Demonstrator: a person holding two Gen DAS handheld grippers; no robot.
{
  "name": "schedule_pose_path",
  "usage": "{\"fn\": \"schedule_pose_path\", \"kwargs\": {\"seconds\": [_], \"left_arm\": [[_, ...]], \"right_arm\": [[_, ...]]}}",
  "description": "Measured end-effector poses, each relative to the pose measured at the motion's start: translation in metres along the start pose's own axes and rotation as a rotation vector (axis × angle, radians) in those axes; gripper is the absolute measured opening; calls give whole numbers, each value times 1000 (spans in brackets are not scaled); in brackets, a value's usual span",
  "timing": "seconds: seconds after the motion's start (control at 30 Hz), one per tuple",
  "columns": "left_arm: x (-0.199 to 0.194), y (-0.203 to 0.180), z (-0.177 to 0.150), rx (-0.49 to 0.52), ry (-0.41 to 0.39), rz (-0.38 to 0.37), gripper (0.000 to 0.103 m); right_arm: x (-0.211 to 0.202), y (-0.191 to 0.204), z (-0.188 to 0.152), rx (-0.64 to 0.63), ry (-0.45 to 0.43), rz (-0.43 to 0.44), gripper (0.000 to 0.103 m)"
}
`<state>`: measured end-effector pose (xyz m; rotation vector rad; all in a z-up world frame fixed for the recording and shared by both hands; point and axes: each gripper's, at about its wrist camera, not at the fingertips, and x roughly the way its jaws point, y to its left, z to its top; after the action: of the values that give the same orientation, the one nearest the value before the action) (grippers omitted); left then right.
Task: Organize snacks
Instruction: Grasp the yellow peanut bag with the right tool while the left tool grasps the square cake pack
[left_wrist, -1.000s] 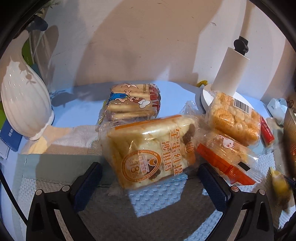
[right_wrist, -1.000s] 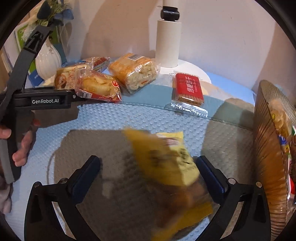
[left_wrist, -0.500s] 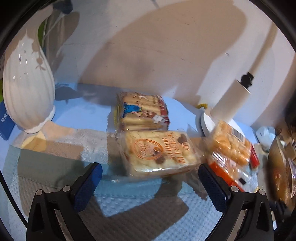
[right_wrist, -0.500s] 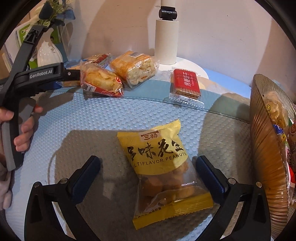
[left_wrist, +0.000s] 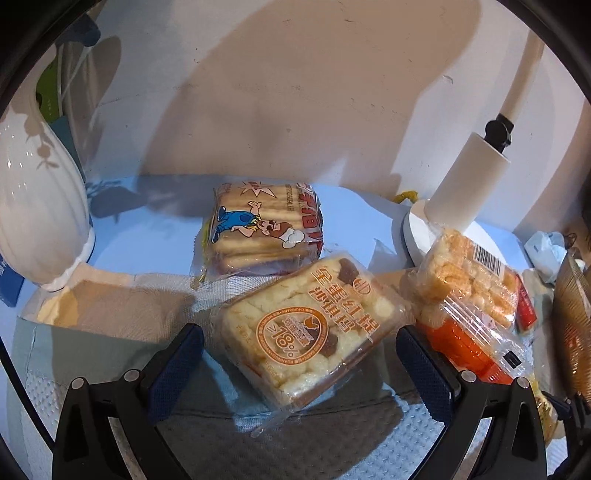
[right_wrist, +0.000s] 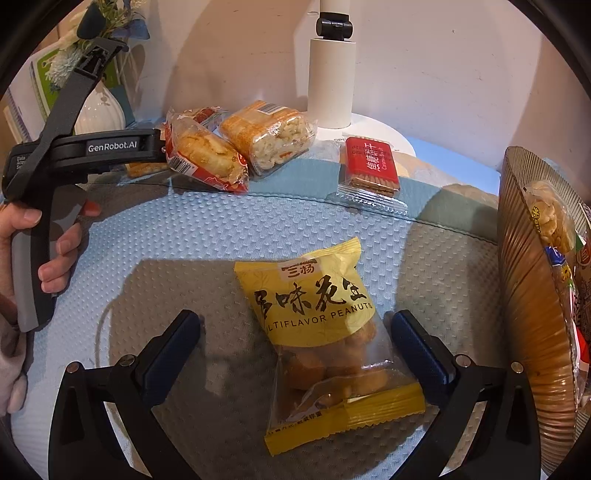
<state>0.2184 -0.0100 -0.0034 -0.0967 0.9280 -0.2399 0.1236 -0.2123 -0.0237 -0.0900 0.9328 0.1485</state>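
A clear pack of crumbly cake (left_wrist: 310, 328) with an orange "18%" seal lies tilted between the fingers of my left gripper (left_wrist: 301, 358), which is open. Behind it sits a cartoon-printed biscuit pack (left_wrist: 262, 229). To the right are a puffed-rice pack (left_wrist: 469, 280) and an orange-wrapped bread (left_wrist: 472, 343). In the right wrist view a yellow peanut bag (right_wrist: 321, 314) lies flat on the blue mat (right_wrist: 184, 236). My right gripper (right_wrist: 295, 343) is open around the bag's lower half, its pads apart from it.
A ribbed brown basket (right_wrist: 532, 295) holding snacks stands at the right. A red cracker pack (right_wrist: 371, 166) lies by a white lamp base (right_wrist: 332, 81). A white vase (left_wrist: 37, 206) stands at the left. A hand (right_wrist: 55, 254) grips the left gripper's handle.
The peanut bag, blurred in motion a second ago, now lies still on the mat. The left gripper pulled back, then came close to the cake pack again; the pack now lies tilted.
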Motion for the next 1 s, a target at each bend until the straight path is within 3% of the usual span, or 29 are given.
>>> {"fn": "schedule_pose_path", "kwargs": {"seconds": [0.23,1.0], "left_arm": [[10,-17,-2,49,17,55,103],[11,-20,-2,44,12,44,103]], "right_arm": [[0,0,0,1,0,0,103],[1,0,0,0,0,-2,103]]}}
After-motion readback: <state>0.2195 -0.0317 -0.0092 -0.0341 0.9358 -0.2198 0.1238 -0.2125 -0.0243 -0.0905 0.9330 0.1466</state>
